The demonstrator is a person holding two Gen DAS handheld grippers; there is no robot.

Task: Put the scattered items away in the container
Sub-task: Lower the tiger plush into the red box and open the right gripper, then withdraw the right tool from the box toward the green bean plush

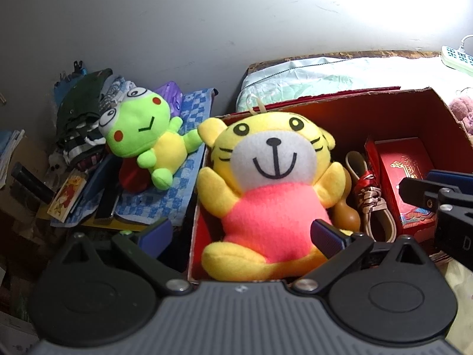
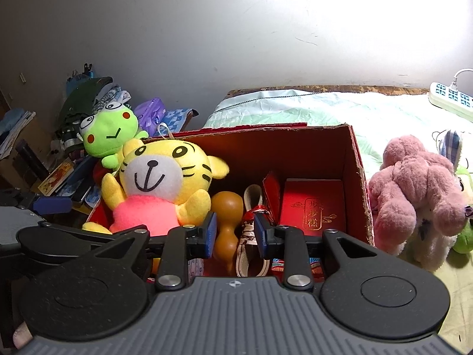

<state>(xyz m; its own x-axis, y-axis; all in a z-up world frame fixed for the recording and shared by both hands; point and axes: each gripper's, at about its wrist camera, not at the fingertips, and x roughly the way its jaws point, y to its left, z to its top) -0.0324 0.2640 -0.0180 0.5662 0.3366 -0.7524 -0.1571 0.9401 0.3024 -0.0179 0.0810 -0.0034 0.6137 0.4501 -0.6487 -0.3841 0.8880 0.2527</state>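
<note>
A red cardboard box holds a yellow tiger plush, a brown gourd, a ribboned strap and a red packet. My left gripper is open, with its fingers spread wide in front of the tiger's pink belly. My right gripper is open, just above the gourd at the box's near edge. A green frog plush lies outside the box to the left. A pink plush stands outside to the right.
A cluttered pile of clothes, books and a blue checked cloth lies left of the box. A pale sheet covers the surface behind. A power strip sits at the far right. The grey wall rises behind.
</note>
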